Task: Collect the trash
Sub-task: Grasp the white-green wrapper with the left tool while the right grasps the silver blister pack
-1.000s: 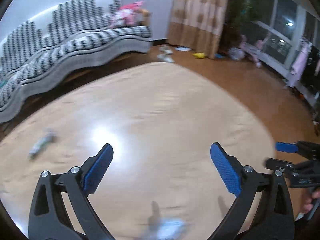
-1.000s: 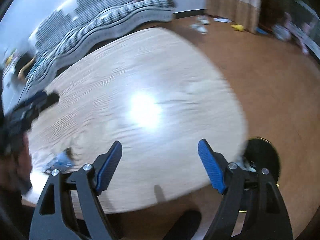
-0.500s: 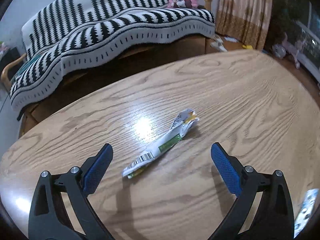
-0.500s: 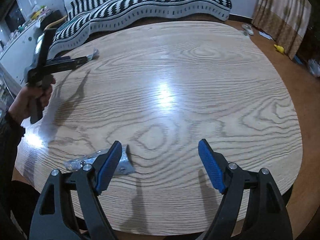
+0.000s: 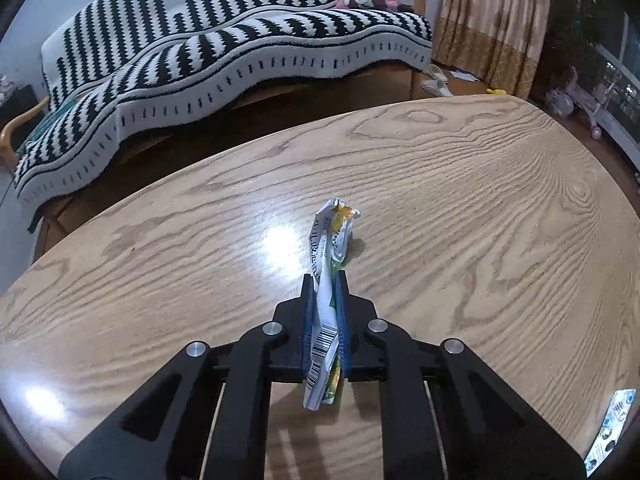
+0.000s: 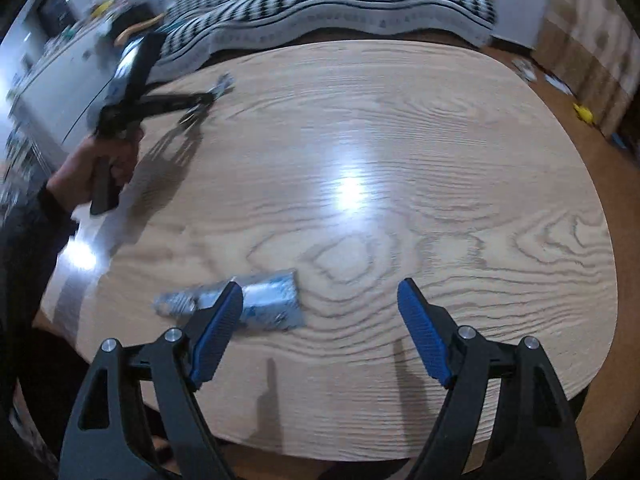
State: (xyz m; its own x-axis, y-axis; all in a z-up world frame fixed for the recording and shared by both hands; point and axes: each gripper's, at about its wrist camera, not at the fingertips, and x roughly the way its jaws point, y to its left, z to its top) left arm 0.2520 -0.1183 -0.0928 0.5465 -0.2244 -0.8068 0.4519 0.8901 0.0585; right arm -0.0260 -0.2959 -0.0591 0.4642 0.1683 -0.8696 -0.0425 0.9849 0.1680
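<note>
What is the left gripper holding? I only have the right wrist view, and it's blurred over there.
Observer: The left gripper has just closed its jaws on a twisted white-and-green wrapper.
Operator: How does it sit in the grip?
Observer: Lengthwise between the pads. Its yellow-tipped end sticks out past the fingertips, and the barcode end hangs out behind them.
Operator: Any other trash near that gripper?
Observer: Only the blue-and-white wrapper, flat on the table at the left wrist view's lower right edge, apart from the gripper.
</note>
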